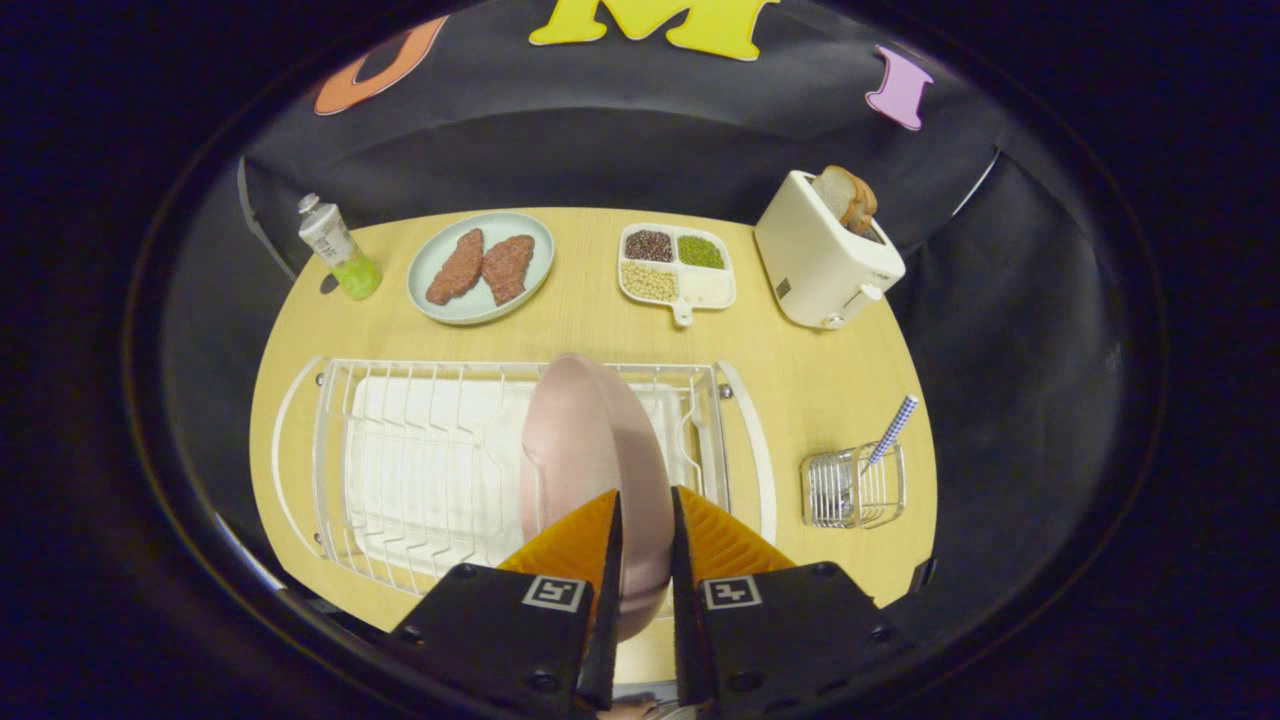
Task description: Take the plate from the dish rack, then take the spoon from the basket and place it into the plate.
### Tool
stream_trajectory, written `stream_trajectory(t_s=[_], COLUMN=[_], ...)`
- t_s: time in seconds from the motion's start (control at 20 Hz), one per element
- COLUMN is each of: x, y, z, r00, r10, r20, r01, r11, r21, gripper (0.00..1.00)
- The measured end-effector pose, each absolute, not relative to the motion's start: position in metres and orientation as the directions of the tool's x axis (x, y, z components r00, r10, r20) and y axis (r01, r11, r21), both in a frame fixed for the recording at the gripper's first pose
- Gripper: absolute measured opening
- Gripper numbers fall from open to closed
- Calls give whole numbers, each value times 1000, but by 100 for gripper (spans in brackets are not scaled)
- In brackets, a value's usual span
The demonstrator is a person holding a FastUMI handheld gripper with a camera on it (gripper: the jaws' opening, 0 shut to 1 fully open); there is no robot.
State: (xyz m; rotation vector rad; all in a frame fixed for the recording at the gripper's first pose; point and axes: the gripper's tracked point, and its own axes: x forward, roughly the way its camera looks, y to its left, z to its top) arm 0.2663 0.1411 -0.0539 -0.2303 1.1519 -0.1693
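A pink plate (pixel 590 450) stands on edge over the white wire dish rack (pixel 400 470), held up between my fingers. My gripper (pixel 645 495) is shut on the plate's near rim, one finger on each face. The rack lies just beyond and to the left of the fingers, with a white drain tray inside it. To the right of the rack stands a small wire basket (pixel 852 487), and a spoon (pixel 890 430) with a blue checked handle leans out of it. The spoon's bowl is hidden inside the basket.
At the back of the wooden table (pixel 800 370) are a pale plate with two pieces of meat (pixel 482 267), a divided dish of beans (pixel 676 264), a white toaster with bread (pixel 825 262) and a green drink bottle (pixel 340 248).
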Motion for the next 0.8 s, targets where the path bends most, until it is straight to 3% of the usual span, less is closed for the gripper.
stream_trajectory(t_s=[0.35, 0.8], x=[245, 242], y=[160, 159], z=[-42, -20], r00=[435, 545], r10=[-412, -504], r20=[-801, -670], r01=[135, 218], r11=[909, 857], r21=[-394, -466], gripper=[25, 22])
